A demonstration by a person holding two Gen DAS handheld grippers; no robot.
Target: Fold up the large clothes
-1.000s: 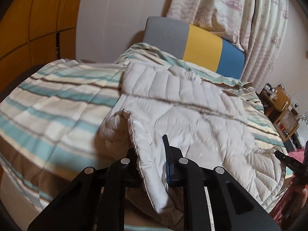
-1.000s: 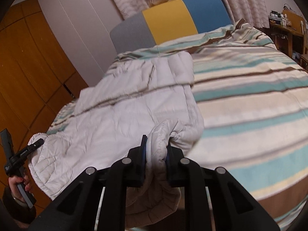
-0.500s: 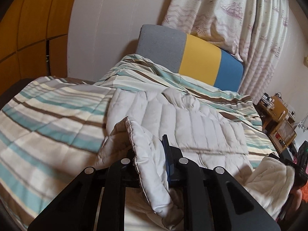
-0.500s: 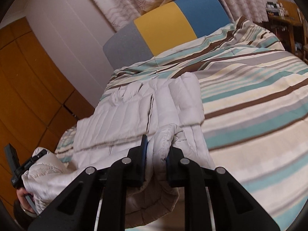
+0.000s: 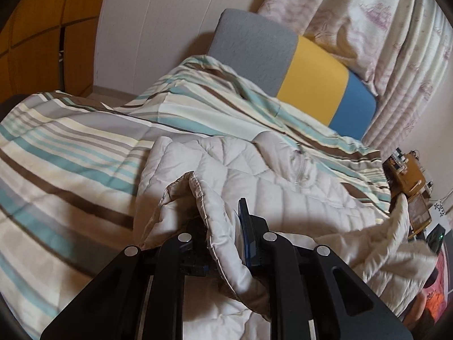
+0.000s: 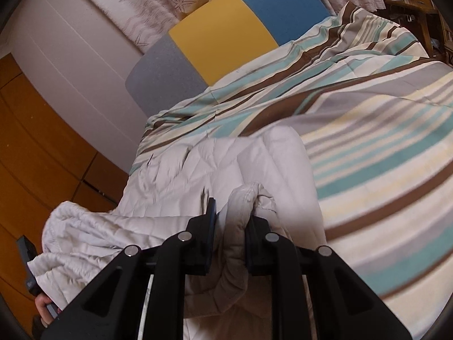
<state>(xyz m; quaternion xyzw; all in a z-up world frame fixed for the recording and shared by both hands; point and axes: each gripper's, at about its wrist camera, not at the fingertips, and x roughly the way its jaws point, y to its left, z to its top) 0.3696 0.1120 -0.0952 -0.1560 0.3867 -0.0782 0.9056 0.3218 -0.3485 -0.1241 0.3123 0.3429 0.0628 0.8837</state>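
Midway, seemingly: jacket [image 5: 283, 187] lies on the bed [image 5: 70, 153], hem end lifted. Left hand-held gripper [image 5: 223, 235] and right hand-held gripper [image 6: 230, 221] each pinch a hem corner. Fold not yet laid; further folds left.

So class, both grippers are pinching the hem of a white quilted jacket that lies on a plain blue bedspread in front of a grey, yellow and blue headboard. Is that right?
Not quite. The bedspread is striped in teal, brown, cream and grey, not plain blue, as the right wrist view shows. The rest holds: the left gripper and right gripper both pinch the white quilted jacket, before the grey, yellow and blue headboard.
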